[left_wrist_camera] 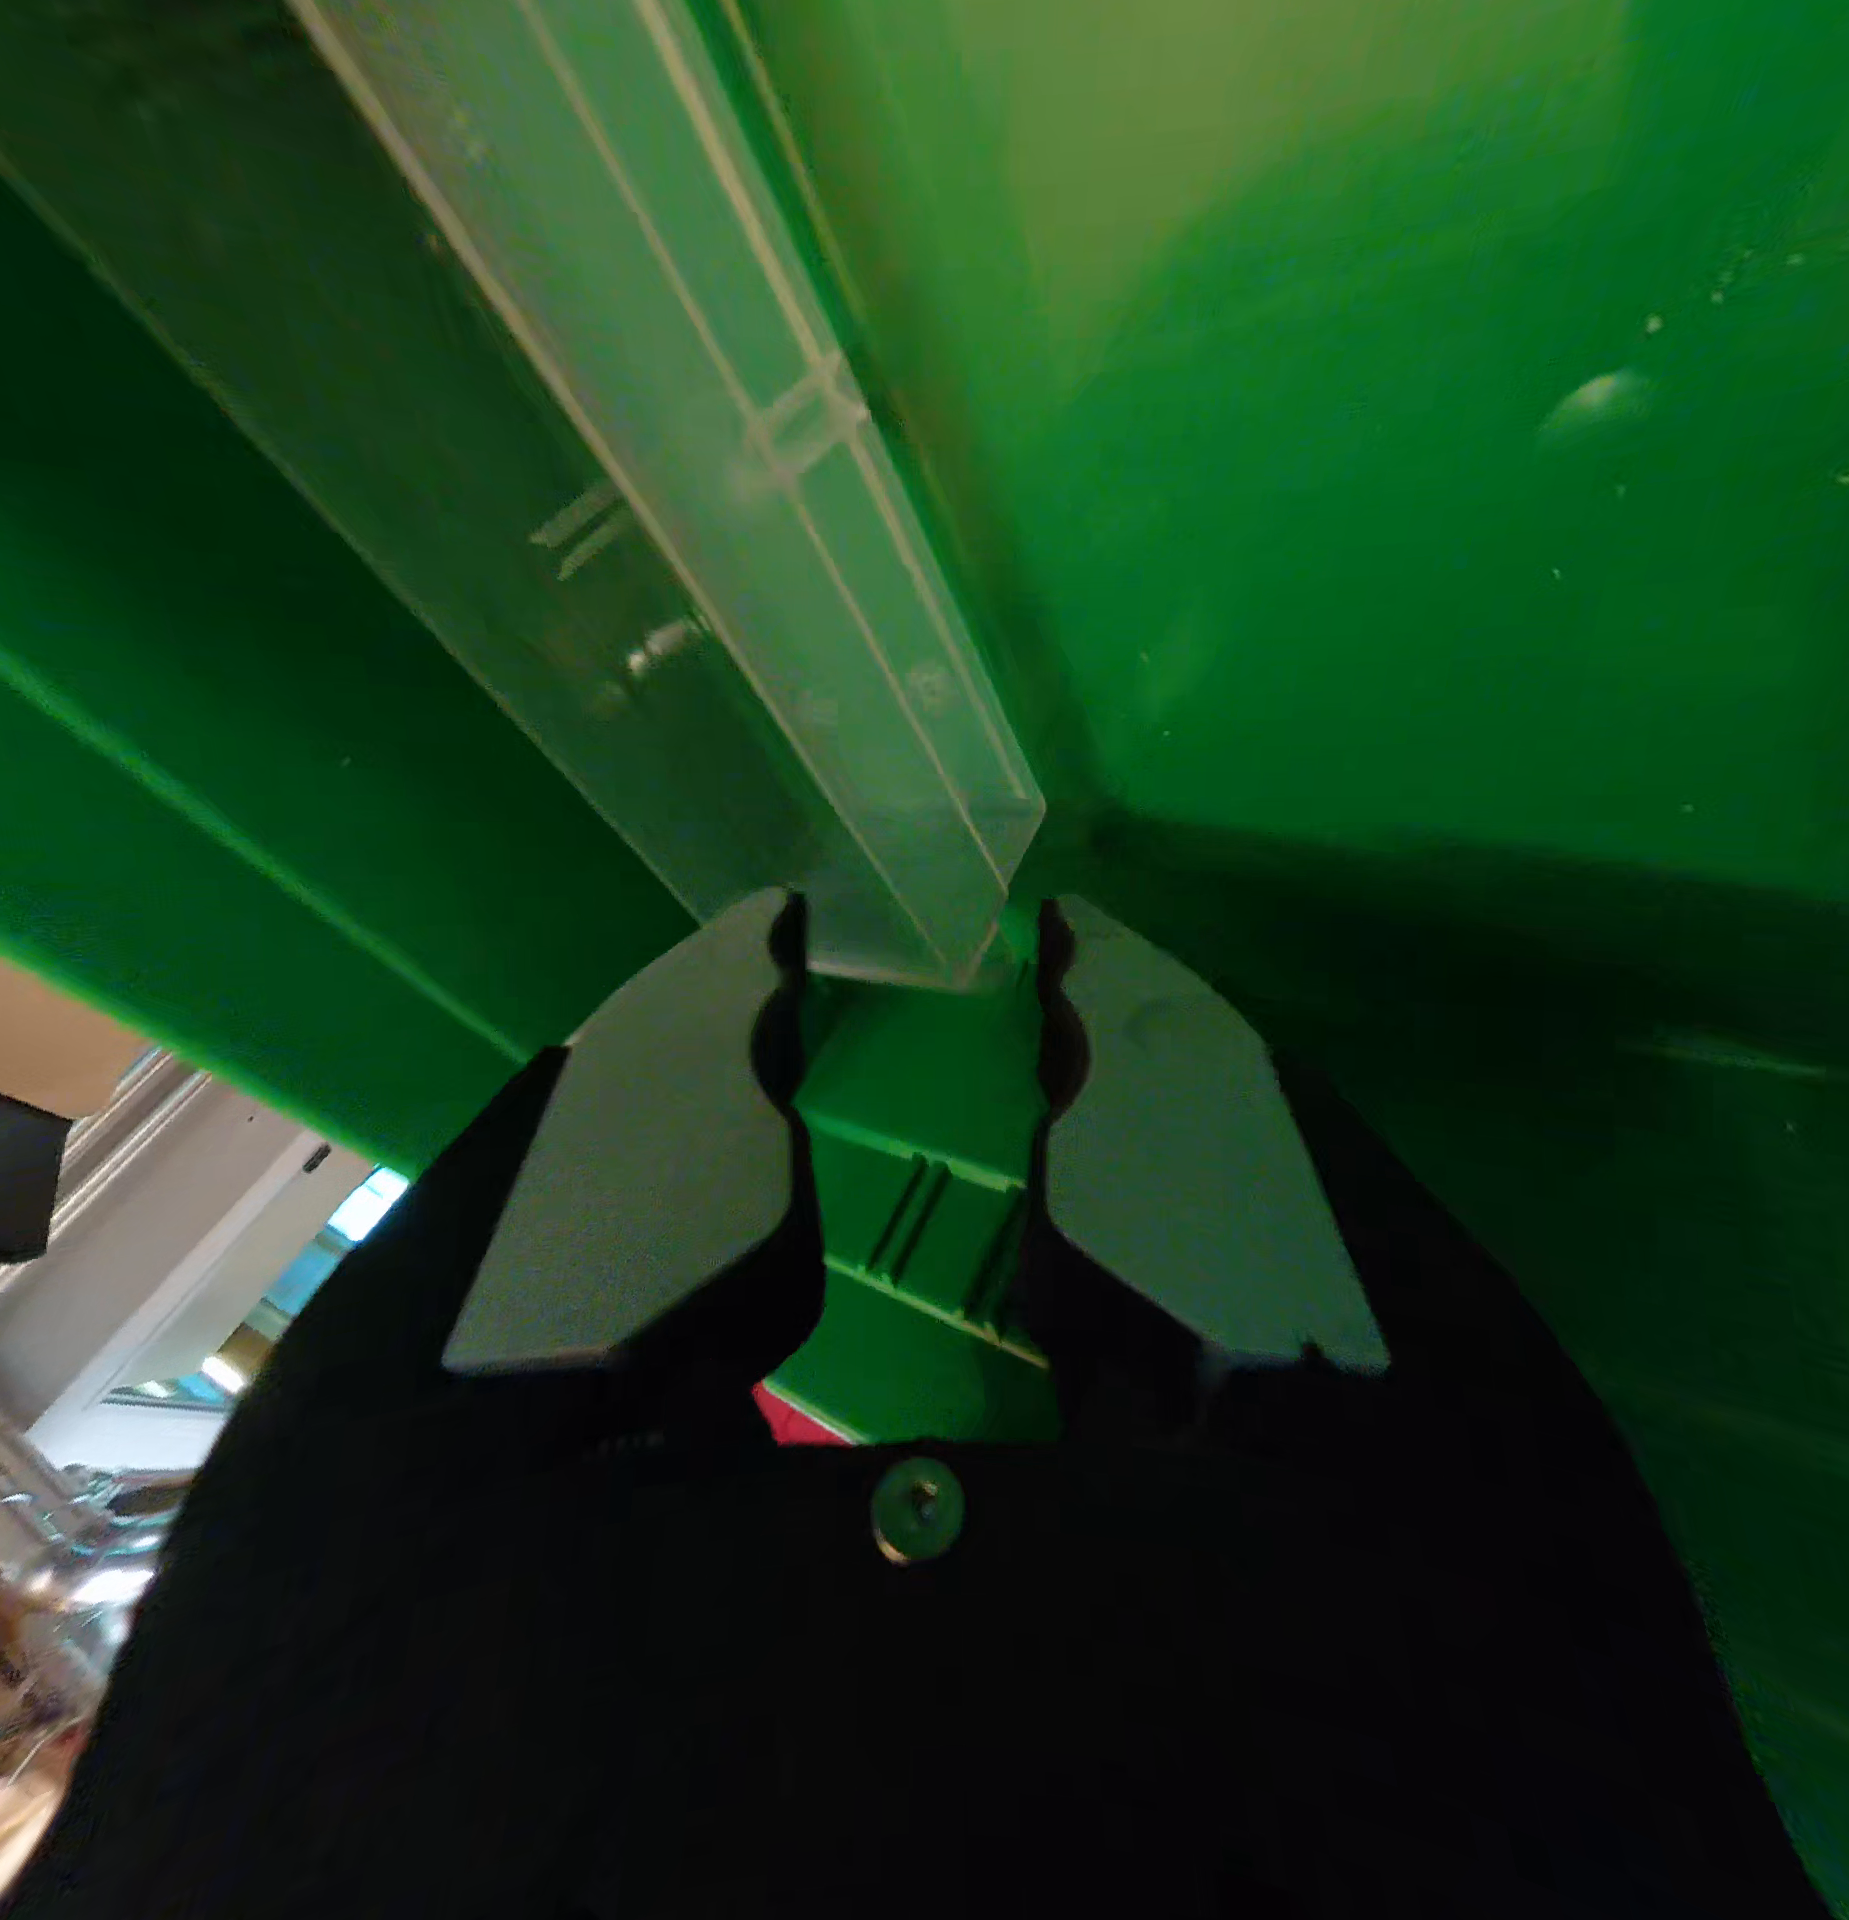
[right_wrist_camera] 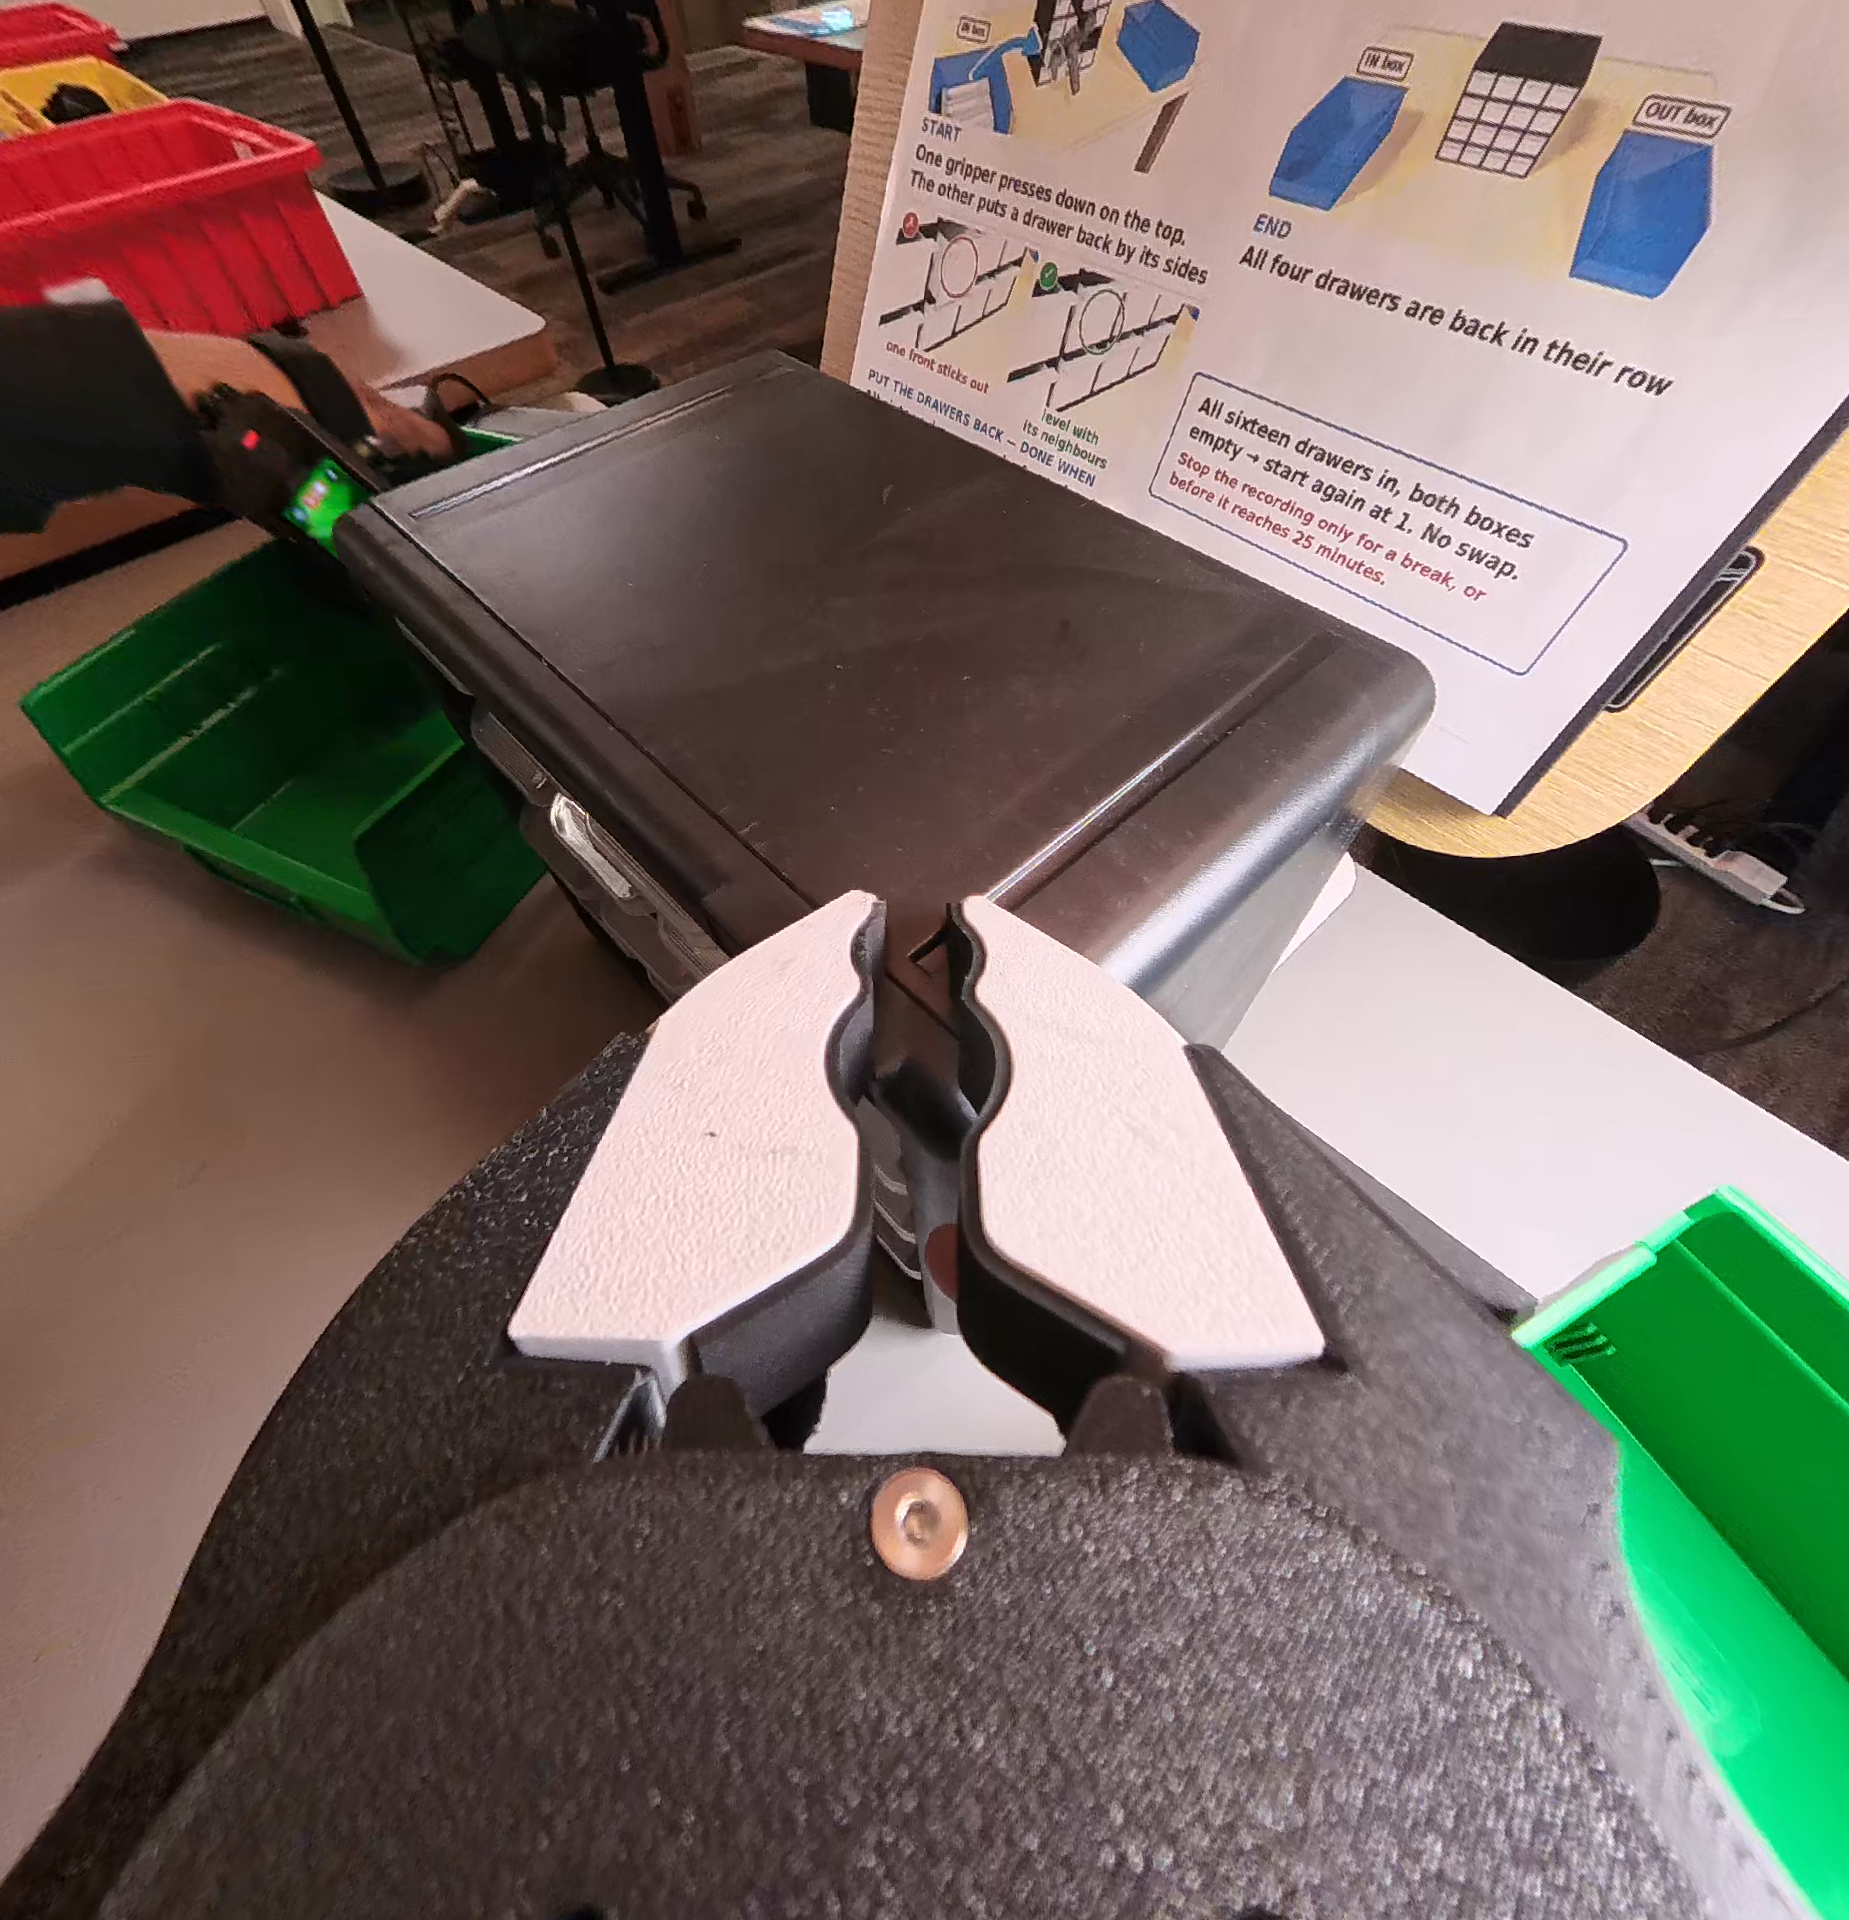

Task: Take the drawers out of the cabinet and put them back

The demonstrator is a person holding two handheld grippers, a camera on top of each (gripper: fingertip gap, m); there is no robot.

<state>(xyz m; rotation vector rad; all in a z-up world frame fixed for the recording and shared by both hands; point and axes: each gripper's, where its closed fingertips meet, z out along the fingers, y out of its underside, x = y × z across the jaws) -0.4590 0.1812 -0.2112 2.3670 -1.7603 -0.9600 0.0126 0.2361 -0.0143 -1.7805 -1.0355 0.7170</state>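
Observation:
In the left wrist view, a clear plastic drawer (left_wrist_camera: 754,540) lies slanted inside a green bin (left_wrist_camera: 1419,520). My left gripper (left_wrist_camera: 918,914) is open, with its fingers on either side of the drawer's near end. The left finger is against the drawer and a thin gap shows at the right finger. In the right wrist view, my right gripper (right_wrist_camera: 918,914) is shut and empty, its tips at the near edge of the black cabinet's top (right_wrist_camera: 847,623). Clear drawer fronts (right_wrist_camera: 587,847) show on the cabinet's left face. The left gripper (right_wrist_camera: 307,457) shows at the back of the left green bin (right_wrist_camera: 255,748).
A second green bin (right_wrist_camera: 1730,1455) stands at the right on the table. Red bins (right_wrist_camera: 151,208) sit on another table at the far left. An instruction poster (right_wrist_camera: 1367,312) stands behind the cabinet. A sleeved arm (right_wrist_camera: 68,405) reaches over the left bin.

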